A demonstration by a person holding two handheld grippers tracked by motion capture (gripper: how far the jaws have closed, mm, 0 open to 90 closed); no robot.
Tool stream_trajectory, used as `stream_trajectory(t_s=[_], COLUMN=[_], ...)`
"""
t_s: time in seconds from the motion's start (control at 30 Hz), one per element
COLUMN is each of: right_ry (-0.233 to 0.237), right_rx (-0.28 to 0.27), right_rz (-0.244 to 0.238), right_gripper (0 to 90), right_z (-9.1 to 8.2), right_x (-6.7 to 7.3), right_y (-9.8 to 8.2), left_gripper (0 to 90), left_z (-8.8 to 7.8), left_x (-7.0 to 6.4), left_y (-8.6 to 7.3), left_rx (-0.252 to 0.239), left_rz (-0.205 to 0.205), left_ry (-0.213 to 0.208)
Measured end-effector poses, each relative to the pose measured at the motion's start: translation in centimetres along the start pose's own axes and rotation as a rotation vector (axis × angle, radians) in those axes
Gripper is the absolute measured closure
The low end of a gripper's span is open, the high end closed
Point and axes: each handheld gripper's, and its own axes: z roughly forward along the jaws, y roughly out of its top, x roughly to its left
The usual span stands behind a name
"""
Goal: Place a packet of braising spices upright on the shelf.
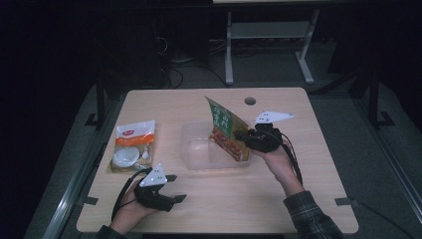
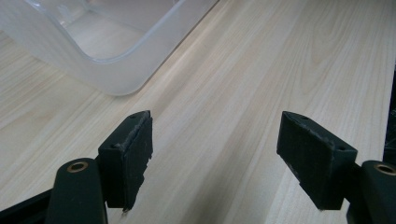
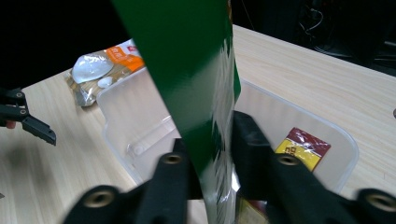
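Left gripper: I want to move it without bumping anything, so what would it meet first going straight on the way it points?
Probably bare table; the clear tub lies just left of that line, though depth is unclear.

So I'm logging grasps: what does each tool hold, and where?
Right tool: the green packet, jaws around its right edge, over the clear tub. Left tool: nothing.
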Motion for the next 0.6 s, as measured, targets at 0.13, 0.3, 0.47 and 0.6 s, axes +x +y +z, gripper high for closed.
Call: stream_trajectory(t_s=[0.13, 0.3, 0.47, 0.6], right_ry=[-0.012, -0.022, -0.033, -0.039], right_rx=[0.001, -0.013, -0.018, -0.003], right_rz=[0.007, -0.02, -0.049, -0.06], right_gripper=[59.6, 45.9, 39.5, 37.1], right_z=[0.0, -0.6, -2.2, -3.5], right_x=[0.1, 0.6, 1.1, 1.3], right_y=[0.1, 0.4, 0.2, -0.6], left_gripper=[26.2, 26.1, 25.9, 25.8], left_z=[-0.1, -0.3, -0.1, 0.0], left_x=[0.1, 0.0, -0.1, -0.1], left_y=[-0.1, -0.1, 0.0, 0.0], left_rx=[0.0, 0.0, 0.006, 0.005], left_rz=[-0.003, -0.009, 0.006, 0.003], left_ry=[0.004, 0.012, 0.013, 0.013])
